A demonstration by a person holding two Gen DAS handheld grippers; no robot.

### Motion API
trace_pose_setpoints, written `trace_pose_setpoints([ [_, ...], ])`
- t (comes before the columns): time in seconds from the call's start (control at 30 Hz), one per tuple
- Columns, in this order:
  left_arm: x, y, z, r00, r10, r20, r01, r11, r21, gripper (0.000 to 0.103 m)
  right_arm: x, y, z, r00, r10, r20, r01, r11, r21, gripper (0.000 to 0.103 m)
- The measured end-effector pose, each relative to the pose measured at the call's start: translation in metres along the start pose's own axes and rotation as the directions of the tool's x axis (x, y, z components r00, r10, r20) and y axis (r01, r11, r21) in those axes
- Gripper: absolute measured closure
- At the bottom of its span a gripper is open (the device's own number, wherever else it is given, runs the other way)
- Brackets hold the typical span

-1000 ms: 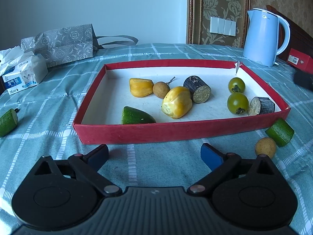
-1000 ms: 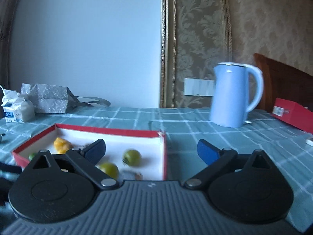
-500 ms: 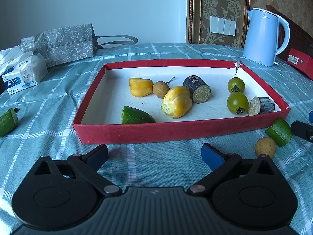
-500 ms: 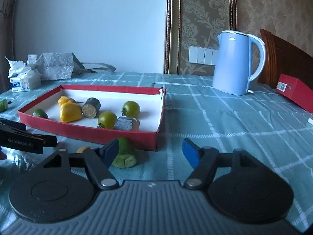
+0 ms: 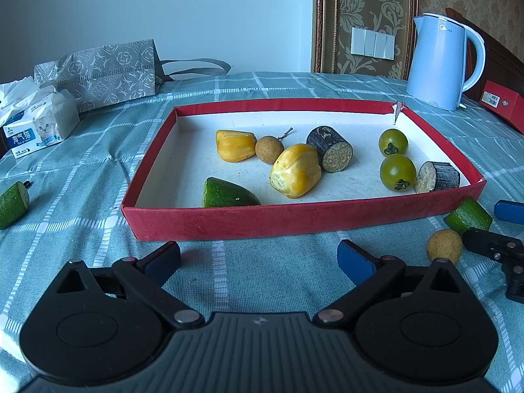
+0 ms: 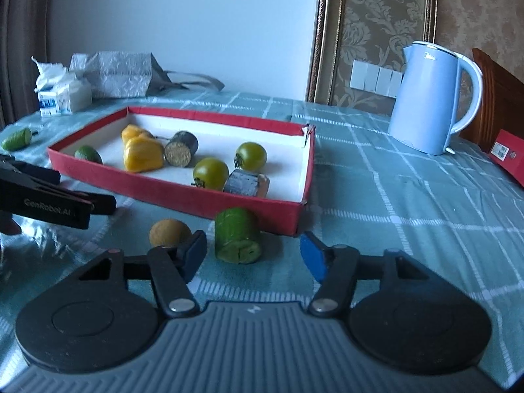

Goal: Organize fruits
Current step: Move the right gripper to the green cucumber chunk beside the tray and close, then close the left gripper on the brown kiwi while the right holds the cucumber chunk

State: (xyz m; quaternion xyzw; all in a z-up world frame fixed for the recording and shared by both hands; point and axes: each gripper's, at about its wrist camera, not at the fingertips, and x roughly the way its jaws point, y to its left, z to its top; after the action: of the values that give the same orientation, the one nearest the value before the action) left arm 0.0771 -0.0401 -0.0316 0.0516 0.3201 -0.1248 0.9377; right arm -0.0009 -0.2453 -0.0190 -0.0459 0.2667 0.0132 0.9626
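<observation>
Right wrist, cucumber chunk (image 6: 238, 235) between spread jaws

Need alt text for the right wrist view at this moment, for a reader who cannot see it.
The open right gripper hovers low over a checked tablecloth, with a cut green fruit piece just ahead between its fingers and a round tan fruit beside it. Behind sit a red tray of fruits and a blue kettle.

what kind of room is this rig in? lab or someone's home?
Most likely a home, perhaps a dining area: a checked tablecloth, a blue electric kettle beside a wooden chair back, ornate damask wallpaper. No lab fixtures in view.
</observation>
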Motion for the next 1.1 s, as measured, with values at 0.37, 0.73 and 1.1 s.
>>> trace_pose_setpoints([
  [0.37,-0.001,-0.001,-0.001,1.0,0.006,0.002,-0.006,1.0,-0.003,0.0,0.012,0.005,0.003,0.999,0.022,-0.046,-0.021,1.0,0.01,0.073],
  [0.73,-0.027,-0.008,-0.005,0.988,-0.104,0.116,0.103,0.995,0.01,0.0,0.012,-0.004,0.001,0.998,-0.01,-0.06,0.016,0.996,0.091,0.073],
  [1.1,-0.034,-0.026,-0.001,0.952,-0.271,0.14,0.267,0.963,0.042,0.0,0.012,-0.001,0.002,0.997,-0.027,-0.066,0.032,0.997,0.073,0.073],
])
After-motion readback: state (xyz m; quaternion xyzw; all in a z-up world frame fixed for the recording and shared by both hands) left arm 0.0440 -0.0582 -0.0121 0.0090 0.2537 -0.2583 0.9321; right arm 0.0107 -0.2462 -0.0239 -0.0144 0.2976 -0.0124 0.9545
